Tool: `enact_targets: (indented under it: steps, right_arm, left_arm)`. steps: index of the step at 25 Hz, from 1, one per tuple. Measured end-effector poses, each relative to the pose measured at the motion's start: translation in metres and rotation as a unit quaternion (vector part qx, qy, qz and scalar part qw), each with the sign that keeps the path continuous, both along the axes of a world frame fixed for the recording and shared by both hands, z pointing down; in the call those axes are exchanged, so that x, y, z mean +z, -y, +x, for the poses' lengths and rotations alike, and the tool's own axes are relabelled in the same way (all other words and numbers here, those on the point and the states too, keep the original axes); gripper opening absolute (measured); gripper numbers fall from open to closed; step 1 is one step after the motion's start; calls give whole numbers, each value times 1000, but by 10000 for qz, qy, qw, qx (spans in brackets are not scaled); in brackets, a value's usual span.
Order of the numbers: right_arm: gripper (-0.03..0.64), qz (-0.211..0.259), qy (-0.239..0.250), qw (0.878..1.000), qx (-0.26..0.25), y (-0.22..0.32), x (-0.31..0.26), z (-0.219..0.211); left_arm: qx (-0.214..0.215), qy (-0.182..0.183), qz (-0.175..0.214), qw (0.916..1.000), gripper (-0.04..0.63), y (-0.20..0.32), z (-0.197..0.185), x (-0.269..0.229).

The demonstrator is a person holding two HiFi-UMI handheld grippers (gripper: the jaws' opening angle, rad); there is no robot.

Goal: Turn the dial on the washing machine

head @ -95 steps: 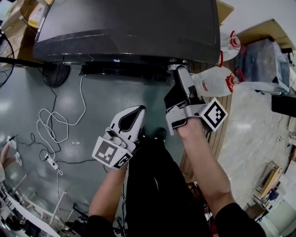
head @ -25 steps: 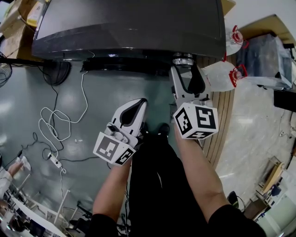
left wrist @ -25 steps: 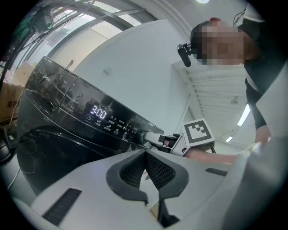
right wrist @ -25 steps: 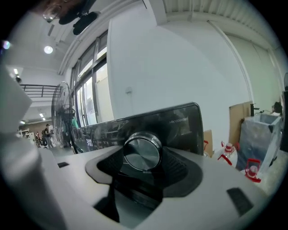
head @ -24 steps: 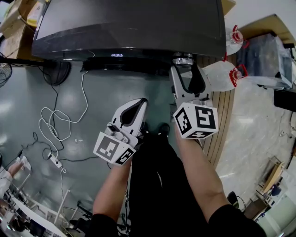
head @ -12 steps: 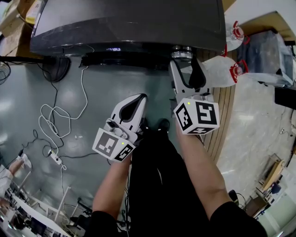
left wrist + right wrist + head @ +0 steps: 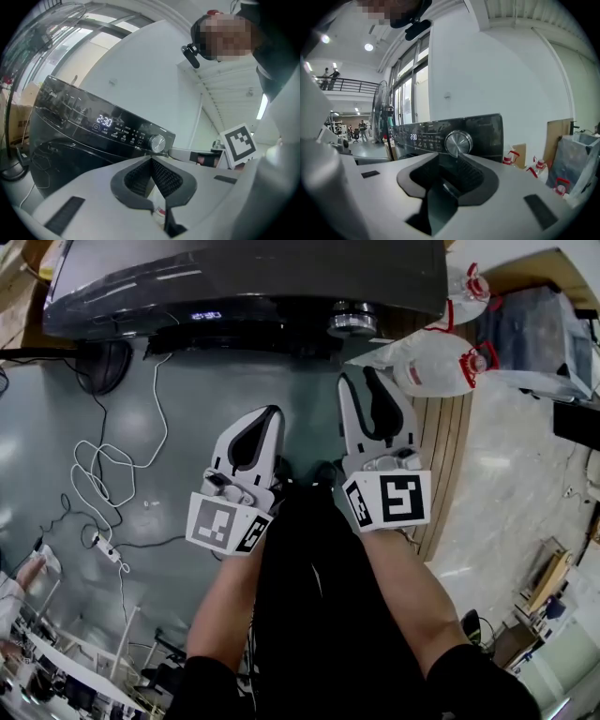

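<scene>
Round silver dial (image 7: 353, 320) sits at the right end of the control panel of the dark grey washing machine (image 7: 244, 273), touched by neither tool; the lit panel display (image 7: 413, 137) reads 2:30. Right gripper (image 7: 356, 377) is held short of the machine, pointing at the dial with a clear gap to it, jaws partly apart after just closing in, nothing between them. Left gripper (image 7: 273, 412) is beside it over the grey floor (image 7: 141, 465), aimed at the panel, jaw tips together and empty.
</scene>
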State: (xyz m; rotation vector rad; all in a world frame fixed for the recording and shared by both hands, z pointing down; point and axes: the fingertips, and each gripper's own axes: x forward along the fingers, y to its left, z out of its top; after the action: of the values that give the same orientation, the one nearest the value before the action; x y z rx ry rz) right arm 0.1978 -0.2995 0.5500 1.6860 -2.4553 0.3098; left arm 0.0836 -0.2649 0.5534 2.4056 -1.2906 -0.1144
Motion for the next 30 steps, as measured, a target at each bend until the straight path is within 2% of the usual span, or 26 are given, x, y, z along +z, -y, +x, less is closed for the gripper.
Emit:
enact_targets:
  steps: [5,9,13,20,23,26,30]
  right_arm:
    - [43,-441,-79,9989,-146,-39,35,-10]
    - [35,-997,-195,9946,-188,-61,69,-4]
    - [34,-901,-505,9932,-529,-69,56,-5]
    - [31,-227,-487,9957,-757,-69,-51,15]
    - [31,-18,-498,9961,-728,-74,-107,39]
    - [28,405,-476,9955,-709,-71,-167,70]
    - [28,768,-329,9939,-718,-90,-236,111]
  left_arm:
    - [-207,80,-91,9997,15,-11,5,14]
    - [-280,329,-134,9990,15,-28,11,33]
    - [-361,329,-218,9986,15,-39,6,29]
    - [-18,534,-1,9986,15,-54,9,-53]
    - [93,629,77,9979,15,-69,1,-99]
    - [106,700,348,9969,15,-72,-9,-145]
    - [101,637,566,9963,15,-84,-18,-204]
